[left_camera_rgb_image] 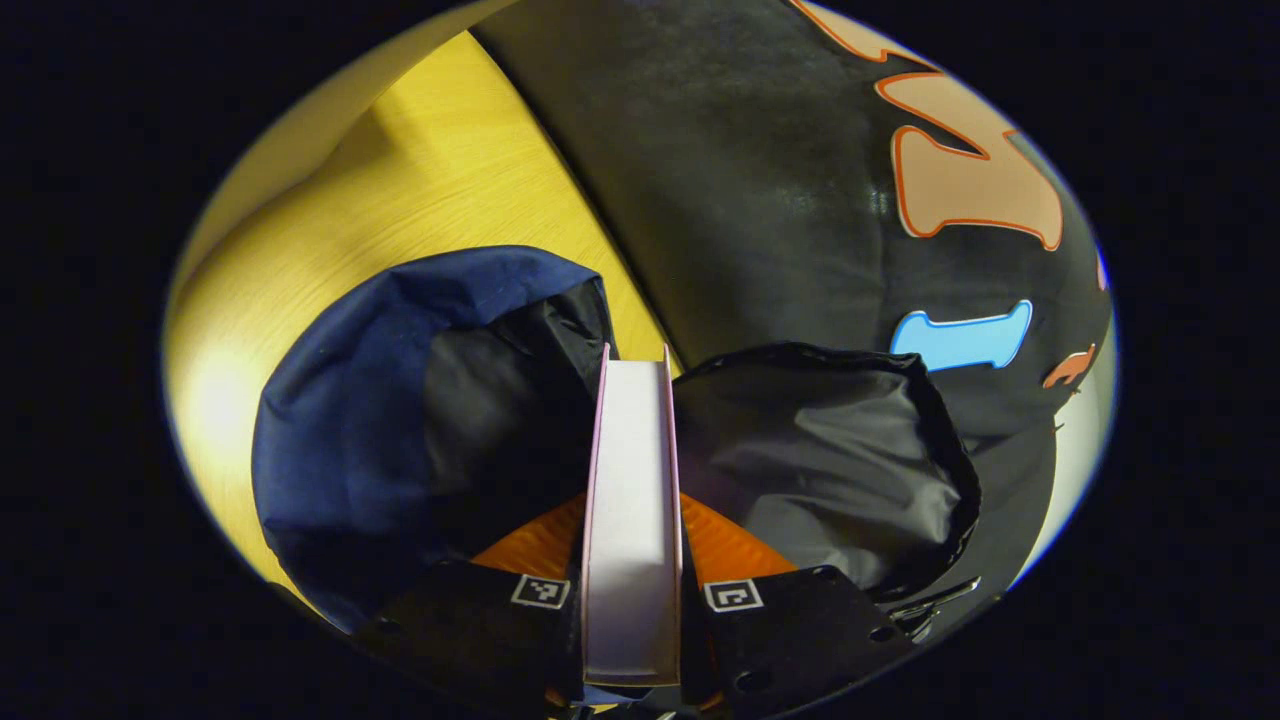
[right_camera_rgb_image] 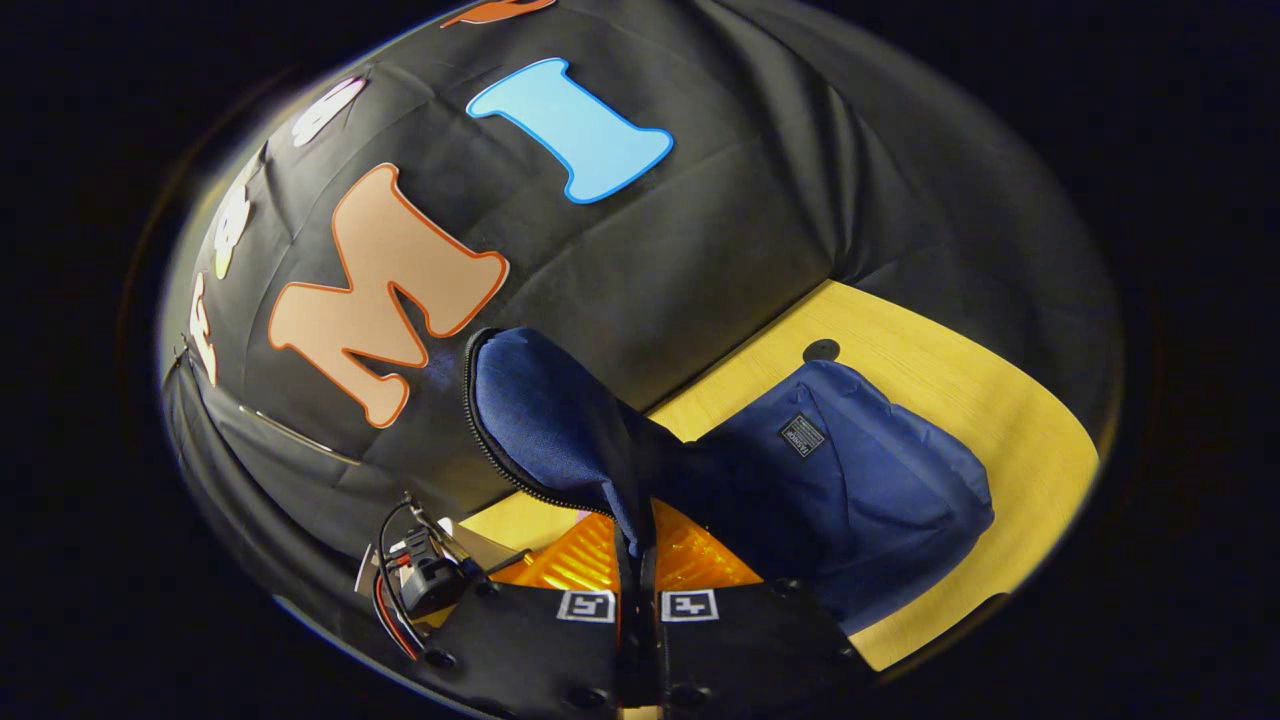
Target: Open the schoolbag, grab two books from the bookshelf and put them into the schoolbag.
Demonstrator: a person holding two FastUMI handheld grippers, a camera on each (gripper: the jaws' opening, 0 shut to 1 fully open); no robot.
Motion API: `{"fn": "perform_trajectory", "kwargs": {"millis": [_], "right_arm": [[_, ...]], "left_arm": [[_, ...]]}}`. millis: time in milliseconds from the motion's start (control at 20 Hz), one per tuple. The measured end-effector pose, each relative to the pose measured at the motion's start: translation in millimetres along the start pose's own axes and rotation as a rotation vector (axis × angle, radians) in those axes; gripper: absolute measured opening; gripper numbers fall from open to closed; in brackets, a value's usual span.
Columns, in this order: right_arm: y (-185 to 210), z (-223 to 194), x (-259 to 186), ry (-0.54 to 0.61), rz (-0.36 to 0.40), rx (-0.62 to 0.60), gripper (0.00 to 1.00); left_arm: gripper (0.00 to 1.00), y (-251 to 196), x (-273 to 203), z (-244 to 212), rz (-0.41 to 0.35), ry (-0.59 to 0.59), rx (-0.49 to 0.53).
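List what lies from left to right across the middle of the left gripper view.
Wooden tabletop → navy outer side of the schoolbag → dark lining of its open mouth → book held edge-on between the left gripper's jaws → black inner flap → booth wall cloth.

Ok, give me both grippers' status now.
Left gripper: closed on a book above the open schoolbag.
Right gripper: closed on the schoolbag's flap.

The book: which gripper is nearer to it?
Left. The left gripper clamps the book above the open schoolbag; the right gripper pinches the schoolbag's flap.
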State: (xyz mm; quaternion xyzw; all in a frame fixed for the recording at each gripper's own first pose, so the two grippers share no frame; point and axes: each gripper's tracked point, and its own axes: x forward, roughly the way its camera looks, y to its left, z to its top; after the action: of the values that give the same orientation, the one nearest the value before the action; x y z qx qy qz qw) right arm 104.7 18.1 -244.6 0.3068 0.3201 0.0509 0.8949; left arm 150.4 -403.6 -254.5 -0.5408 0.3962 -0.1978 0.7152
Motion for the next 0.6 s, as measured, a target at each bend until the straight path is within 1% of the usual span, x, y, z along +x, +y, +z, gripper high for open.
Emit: {"fn": "perform_trajectory", "kwargs": {"millis": [200,300,350,400,500,550,600], "right_arm": [[-1,1,0,0.001,-0.001,0.0,0.02],[-2,2,1,0.001,-0.005,-0.003,0.02],[-2,1,0,0.002,-0.004,-0.002,0.02],[-3,2,0,0.001,-0.006,-0.003,0.02],[-4,2,1,0.002,-0.012,-0.008,0.03],[-4,1,1,0.004,-0.014,-0.009,0.02],[-3,0,2,0.006,-0.014,-0.008,0.02]], "left_arm": [[0.35,-2,0,-3,0.012,0.011,0.049],[0.37,0,0,-6,0.013,0.036,0.087],[0.33,1,-1,-7,0.02,0.052,0.111],[0.39,2,-2,-8,0.038,0.061,0.139],[0.36,19,-5,-8,0.136,0.093,0.24],[0.42,29,-10,-8,0.184,0.115,0.3],[0.7,34,-12,-8,0.219,0.124,0.352]]}}
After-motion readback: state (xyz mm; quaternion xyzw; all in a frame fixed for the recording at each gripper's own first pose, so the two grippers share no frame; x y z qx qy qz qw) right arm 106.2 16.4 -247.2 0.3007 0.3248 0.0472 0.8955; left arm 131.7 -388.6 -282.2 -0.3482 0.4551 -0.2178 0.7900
